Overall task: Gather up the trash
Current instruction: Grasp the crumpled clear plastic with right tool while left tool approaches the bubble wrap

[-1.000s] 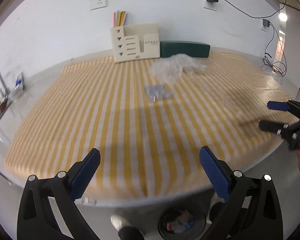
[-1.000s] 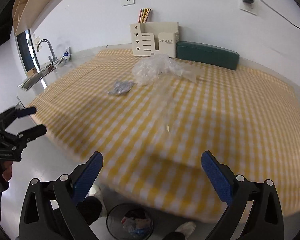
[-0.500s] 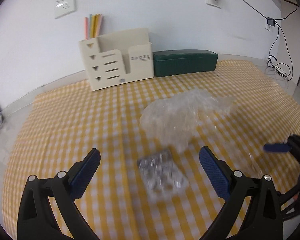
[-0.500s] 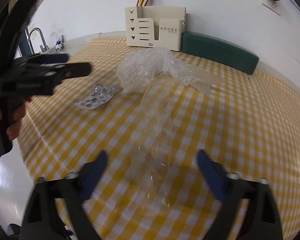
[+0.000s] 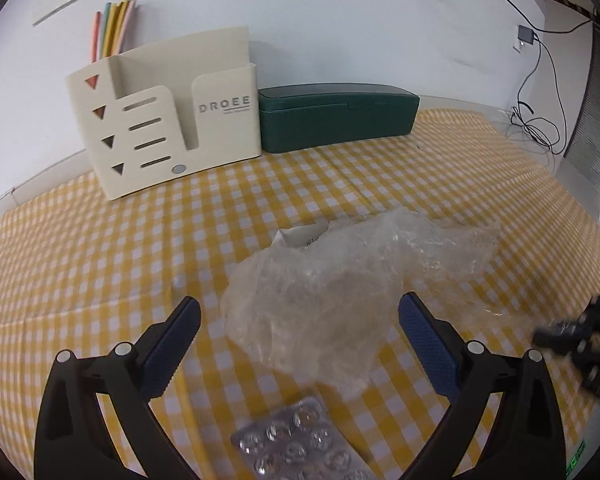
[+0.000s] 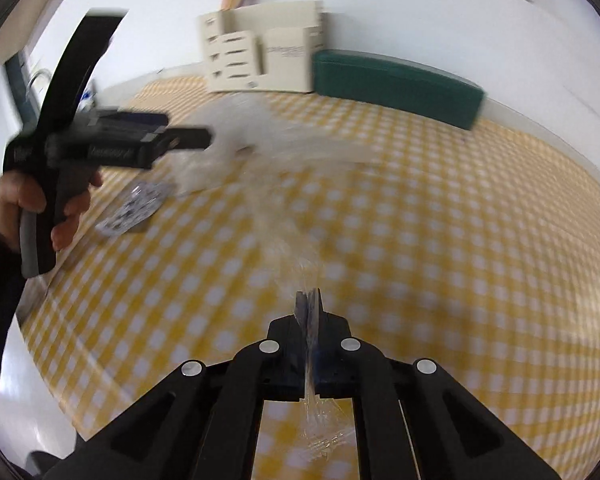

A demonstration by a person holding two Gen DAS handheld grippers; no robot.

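Observation:
A crumpled clear plastic bag (image 5: 320,292) lies on the yellow checked tablecloth (image 5: 100,264). My left gripper (image 5: 298,326) is open, its blue pads either side of the bag's near end. A silver blister pack (image 5: 300,450) lies just below it, also in the right wrist view (image 6: 134,208). My right gripper (image 6: 309,306) is shut on a strip of clear plastic film (image 6: 296,216) that stretches toward the bag; the view is blurred. The left gripper shows there (image 6: 180,142), hand-held at the left.
A cream desk organizer (image 5: 168,120) with coloured sticks and a dark green case (image 5: 336,114) stand against the back wall. Cables (image 5: 540,128) hang at the right table edge. A sink tap (image 6: 40,78) is far left.
My left gripper moved forward over the table to the plastic bag, past the blister pack. My right gripper went from open to shut on the clear film.

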